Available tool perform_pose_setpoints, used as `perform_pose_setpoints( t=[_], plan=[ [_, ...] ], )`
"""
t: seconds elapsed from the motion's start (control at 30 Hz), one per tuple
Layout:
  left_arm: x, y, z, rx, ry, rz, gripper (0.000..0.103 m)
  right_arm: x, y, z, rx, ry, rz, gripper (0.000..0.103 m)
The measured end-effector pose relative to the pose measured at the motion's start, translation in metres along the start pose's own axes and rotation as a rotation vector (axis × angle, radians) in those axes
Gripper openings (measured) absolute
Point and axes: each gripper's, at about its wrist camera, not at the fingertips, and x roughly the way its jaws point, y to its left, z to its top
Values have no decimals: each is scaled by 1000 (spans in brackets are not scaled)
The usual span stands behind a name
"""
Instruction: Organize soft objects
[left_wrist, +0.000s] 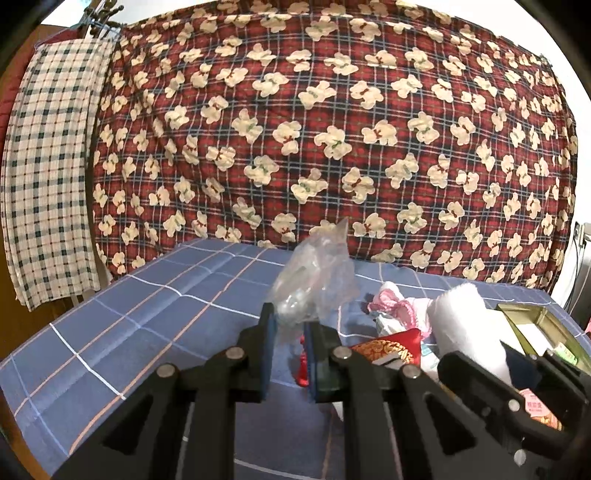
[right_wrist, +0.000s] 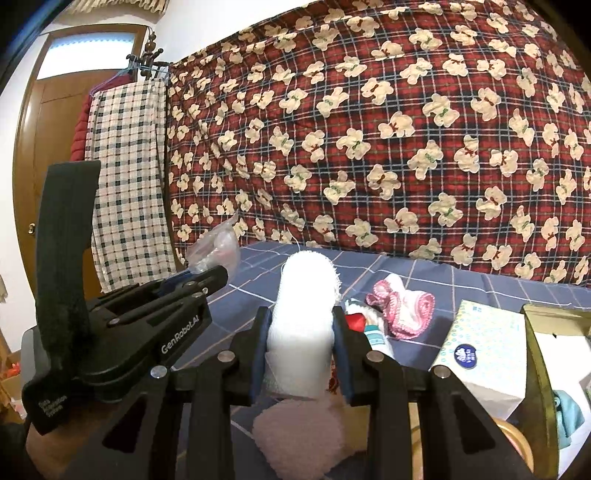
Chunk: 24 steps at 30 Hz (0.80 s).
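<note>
Left gripper (left_wrist: 288, 325) clamped on a clear plastic bag (left_wrist: 314, 280) mid-frame, right gripper (right_wrist: 300, 325) squeezing a white cloth roll (right_wrist: 303, 314), both above blue checked bed (left_wrist: 129, 317).

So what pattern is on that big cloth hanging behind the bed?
Red plaid cloth printed with cream teddy bears; clearest in the left wrist view.

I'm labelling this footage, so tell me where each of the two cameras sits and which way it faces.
Left wrist: on the left gripper, facing forward and slightly down over the blue checked sheet to the bear-print quilt; its own fingers pinch a clear plastic bag, with the right gripper at the right edge.
Right wrist: on the right gripper, same heading; its fingers clamp a white cloth roll, with the left gripper at left.
Shared: quilt, sheet, bag, roll, pink knitted item, gold box, checked hanging cloth.
</note>
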Motion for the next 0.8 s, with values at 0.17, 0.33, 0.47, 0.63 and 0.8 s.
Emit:
perform_pose_setpoints(
  t=[0.17, 0.33, 0.47, 0.63, 0.8],
  plan=[
    [-6, -6, 0, 26, -35, 15, 13, -4, -2, 0, -9, -17, -9, 34],
    [-7, -9, 0, 39, -45, 21, 12, -8, -1, 0, -26, -39, -19, 34],
    [-11, -12, 0, 53, -61, 22, 13, -11, -1, -1, -35, -48, -27, 35],
    [-11, -14, 0, 53, -63, 22, 13, -12, -2, -1, -32, -52, -29, 34],
    [-11, -14, 0, 64, -70, 20, 12, -13, -1, -1, -39, -57, -33, 35]
  ],
)
